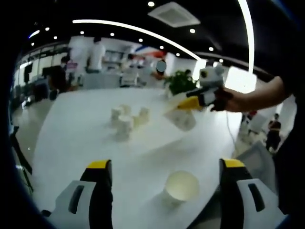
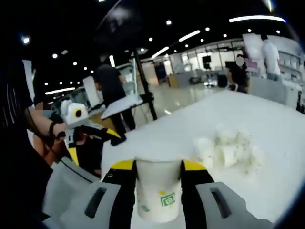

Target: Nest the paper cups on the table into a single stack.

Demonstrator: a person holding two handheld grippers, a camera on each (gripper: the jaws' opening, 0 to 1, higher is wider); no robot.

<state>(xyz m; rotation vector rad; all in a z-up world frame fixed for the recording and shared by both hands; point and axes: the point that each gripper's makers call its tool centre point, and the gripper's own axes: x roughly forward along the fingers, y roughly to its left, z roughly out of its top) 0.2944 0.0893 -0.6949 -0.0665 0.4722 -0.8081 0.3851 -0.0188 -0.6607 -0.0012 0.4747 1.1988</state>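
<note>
Right tongs (image 2: pixel 158 177) grip an upright paper cup (image 2: pixel 157 191).

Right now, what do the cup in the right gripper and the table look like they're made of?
The cup looks like paper: matte off-white wall with a printed green logo, held between the right gripper's jaws. The table has a smooth white top with a faint sheen, maybe laminate or painted board; the blur leaves it open.
</note>
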